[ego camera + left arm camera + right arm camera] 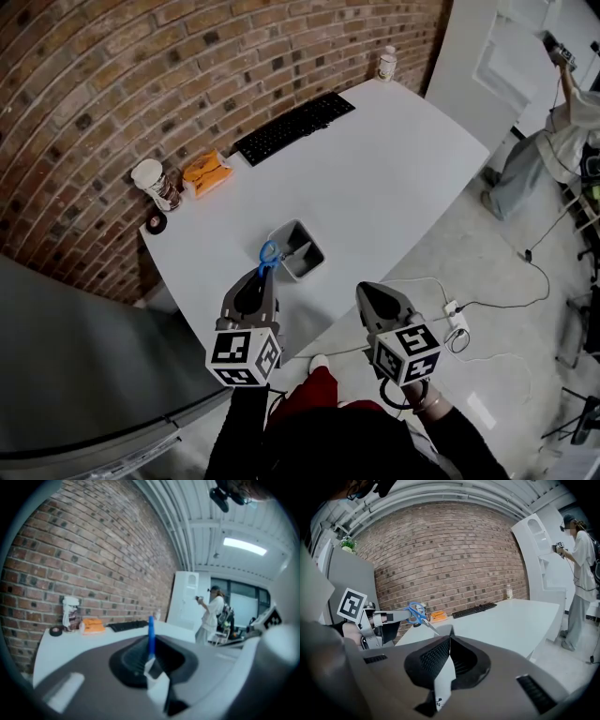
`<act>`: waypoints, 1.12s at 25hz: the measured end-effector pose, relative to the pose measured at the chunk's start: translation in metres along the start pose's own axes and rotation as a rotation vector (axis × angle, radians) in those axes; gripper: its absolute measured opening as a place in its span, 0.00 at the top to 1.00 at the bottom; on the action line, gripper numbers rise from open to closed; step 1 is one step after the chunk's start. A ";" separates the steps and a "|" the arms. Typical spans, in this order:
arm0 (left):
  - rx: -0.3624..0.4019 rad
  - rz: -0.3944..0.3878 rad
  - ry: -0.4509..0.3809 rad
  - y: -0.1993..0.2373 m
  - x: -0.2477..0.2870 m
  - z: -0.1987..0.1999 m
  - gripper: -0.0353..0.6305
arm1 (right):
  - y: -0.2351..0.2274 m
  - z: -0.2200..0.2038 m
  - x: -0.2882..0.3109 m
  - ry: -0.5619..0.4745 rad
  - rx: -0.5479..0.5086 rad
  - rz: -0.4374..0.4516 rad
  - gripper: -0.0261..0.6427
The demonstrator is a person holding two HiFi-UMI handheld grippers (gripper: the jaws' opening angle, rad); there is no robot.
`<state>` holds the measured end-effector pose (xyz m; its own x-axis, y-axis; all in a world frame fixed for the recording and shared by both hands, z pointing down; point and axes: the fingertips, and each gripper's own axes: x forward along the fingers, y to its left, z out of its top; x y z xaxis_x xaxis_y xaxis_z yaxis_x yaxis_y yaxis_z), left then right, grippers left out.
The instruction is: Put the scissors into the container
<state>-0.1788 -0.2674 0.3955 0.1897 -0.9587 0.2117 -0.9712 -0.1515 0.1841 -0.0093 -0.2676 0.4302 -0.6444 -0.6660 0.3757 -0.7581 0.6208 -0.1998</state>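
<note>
Gripping the scissors (269, 253), your left gripper (265, 275) hangs at 8 o'clock of the container (307, 271) — drop pending; right gripper (370, 292) closed, empty.

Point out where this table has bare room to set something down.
Widest bare patch: the table right of the keyboard, out to the bottle and the right edge. A smaller strip lies between keyboard and container. Crowded: the left corner, with cup, orange packet and tape roll; and the container, with the held scissors at its rim.
</note>
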 end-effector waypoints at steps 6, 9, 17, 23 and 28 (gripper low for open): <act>0.001 -0.004 -0.001 0.010 0.021 0.008 0.90 | -0.001 0.011 0.019 0.008 -0.002 0.010 0.95; -0.003 -0.006 0.005 0.015 0.031 0.008 0.90 | -0.002 0.013 0.027 0.019 0.002 0.010 0.95; -0.018 -0.018 0.041 0.022 0.055 -0.001 0.90 | -0.013 0.009 0.049 0.042 -0.009 0.004 0.95; -0.034 -0.031 0.071 0.027 0.068 -0.012 0.90 | -0.017 -0.001 0.062 0.073 -0.001 0.000 0.95; -0.051 -0.048 0.096 0.028 0.076 -0.023 0.90 | -0.017 -0.009 0.070 0.093 0.002 -0.002 0.95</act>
<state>-0.1886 -0.3394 0.4388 0.2508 -0.9228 0.2924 -0.9526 -0.1817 0.2439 -0.0403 -0.3213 0.4679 -0.6306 -0.6259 0.4589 -0.7598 0.6184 -0.2006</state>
